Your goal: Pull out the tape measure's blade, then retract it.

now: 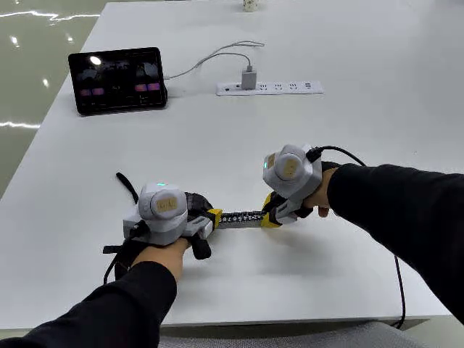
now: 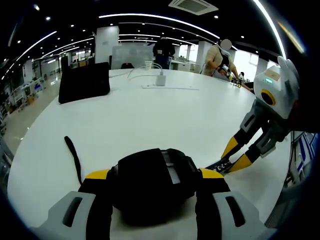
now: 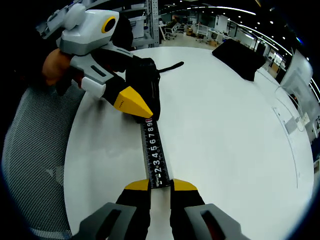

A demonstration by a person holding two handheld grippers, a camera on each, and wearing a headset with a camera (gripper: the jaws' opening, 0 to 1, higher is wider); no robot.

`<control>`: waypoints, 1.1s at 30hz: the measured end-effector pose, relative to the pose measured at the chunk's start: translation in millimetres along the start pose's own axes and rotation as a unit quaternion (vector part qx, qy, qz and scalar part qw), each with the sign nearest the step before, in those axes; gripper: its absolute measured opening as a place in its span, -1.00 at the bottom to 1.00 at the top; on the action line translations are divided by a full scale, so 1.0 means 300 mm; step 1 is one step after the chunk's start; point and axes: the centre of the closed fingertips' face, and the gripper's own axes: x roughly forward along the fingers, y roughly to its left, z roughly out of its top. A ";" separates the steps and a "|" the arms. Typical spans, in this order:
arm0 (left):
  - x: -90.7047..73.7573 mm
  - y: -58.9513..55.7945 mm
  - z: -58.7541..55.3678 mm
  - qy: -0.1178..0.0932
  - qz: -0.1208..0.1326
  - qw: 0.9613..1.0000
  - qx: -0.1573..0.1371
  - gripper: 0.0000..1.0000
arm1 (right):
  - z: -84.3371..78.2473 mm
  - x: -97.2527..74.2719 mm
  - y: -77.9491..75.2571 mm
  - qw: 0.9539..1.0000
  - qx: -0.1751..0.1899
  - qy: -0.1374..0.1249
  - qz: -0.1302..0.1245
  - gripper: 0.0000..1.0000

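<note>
On the far left at the back of the white bench (image 1: 348, 51) I see a dark tablet (image 1: 117, 80) standing up with its screen lit. Closer to me, a black strap (image 1: 127, 186) lies flat on the bench and runs to the tape measure (image 1: 197, 204). My left gripper (image 2: 155, 175) is clamped on the black tape measure, with one jaw on each side of it, and the tape measure sits on the bench near the front edge. The blade (image 1: 241, 217) is pulled out a short way to the right and lies low over the bench. I can read numbers on it in the right gripper view. Farther back, a white power strip (image 1: 270, 88) has a charger (image 1: 249, 77) plugged in, and a white cable (image 1: 217, 52) runs from it toward the tablet. My right gripper (image 3: 160, 186) pinches the end of the blade between its yellow tips.
</note>
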 end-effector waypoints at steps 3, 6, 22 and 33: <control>0.000 -0.001 0.000 0.000 -0.001 1.000 0.000 0.25 | 0.003 0.001 0.000 1.000 0.003 -0.001 0.002 -0.79; 0.000 0.000 0.001 0.001 -0.001 1.000 -0.001 0.25 | 0.006 0.003 0.001 1.000 0.003 -0.002 0.003 -0.79; 0.003 0.001 -0.001 -0.002 -0.009 1.000 -0.004 0.24 | 0.050 0.028 0.011 1.000 0.009 -0.019 0.006 -0.79; 0.002 0.000 -0.001 -0.001 -0.009 1.000 -0.005 0.24 | 0.082 0.044 0.015 0.999 0.009 -0.031 0.008 -0.79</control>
